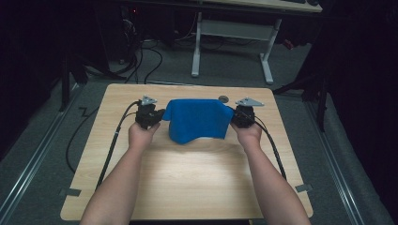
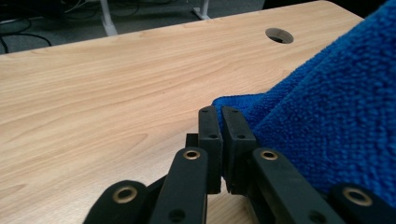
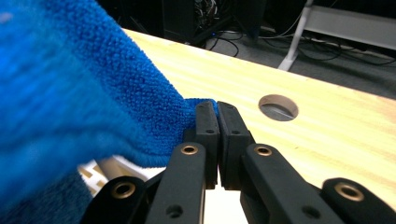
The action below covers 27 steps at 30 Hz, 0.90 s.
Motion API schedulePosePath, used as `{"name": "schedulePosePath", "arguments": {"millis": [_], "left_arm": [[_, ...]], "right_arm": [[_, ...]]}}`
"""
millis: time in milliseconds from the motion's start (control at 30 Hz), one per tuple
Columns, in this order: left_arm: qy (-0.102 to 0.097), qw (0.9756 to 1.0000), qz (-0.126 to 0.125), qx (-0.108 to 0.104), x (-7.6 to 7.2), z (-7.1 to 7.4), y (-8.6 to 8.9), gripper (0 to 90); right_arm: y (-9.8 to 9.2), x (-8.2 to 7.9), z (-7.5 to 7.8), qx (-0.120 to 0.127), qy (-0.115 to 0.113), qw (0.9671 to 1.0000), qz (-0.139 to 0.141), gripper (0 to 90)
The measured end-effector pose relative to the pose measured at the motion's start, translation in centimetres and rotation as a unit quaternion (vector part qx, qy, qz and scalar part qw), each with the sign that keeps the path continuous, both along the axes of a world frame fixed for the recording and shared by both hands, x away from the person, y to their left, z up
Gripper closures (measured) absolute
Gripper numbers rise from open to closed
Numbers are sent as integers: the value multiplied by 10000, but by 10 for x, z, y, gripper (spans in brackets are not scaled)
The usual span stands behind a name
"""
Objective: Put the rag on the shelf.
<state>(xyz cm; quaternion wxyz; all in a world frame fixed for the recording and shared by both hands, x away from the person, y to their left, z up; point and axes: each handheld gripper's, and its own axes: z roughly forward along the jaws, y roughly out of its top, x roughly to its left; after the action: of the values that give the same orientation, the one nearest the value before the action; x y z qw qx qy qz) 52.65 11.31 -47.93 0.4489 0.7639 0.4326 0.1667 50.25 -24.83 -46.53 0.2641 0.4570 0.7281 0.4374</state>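
So a blue microfibre towel is held up between the two tongs, stretched across the far half of the wooden table. The left gripper is clamped on the towel's left corner, and in the left gripper view the jaws are seen pressed together with the blue pile pinched between their tips. Same story on the other side: the right gripper is closed on the right corner, and a bit of blue hem is caught just at the top of its jaws.

The cloth is hung between the tongs with its top edge pulled fairly taut, while the lower part is left to droop toward the tabletop nearer the person. Whether the bottom edge is actually touching the wood can't quite be told, the high view is too dim there.

A corner-to-corner grip like this is probably used so the towel is kept spread flat and under control, ready to be laid down or folded, rather than bunched.

Just beyond the right gripper, a round cable hole is cut in the tabletop. Cables are trailed back from each gripper alongside the forearms.
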Motion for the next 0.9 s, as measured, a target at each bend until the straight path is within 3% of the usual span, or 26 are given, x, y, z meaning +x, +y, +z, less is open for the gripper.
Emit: {"name": "schedulePosePath", "arguments": {"millis": [367, 900], "left_arm": [[190, 9997, -77, -92, 5, -18, -7, 874], [370, 9989, 16, -302, 15, -28, -7, 860]], "right_arm": [[-1, 1, -22, 112, 215, 9997, -30, 891], [4, -3, -32, 69, 302, 9995, -15, 888]]}}
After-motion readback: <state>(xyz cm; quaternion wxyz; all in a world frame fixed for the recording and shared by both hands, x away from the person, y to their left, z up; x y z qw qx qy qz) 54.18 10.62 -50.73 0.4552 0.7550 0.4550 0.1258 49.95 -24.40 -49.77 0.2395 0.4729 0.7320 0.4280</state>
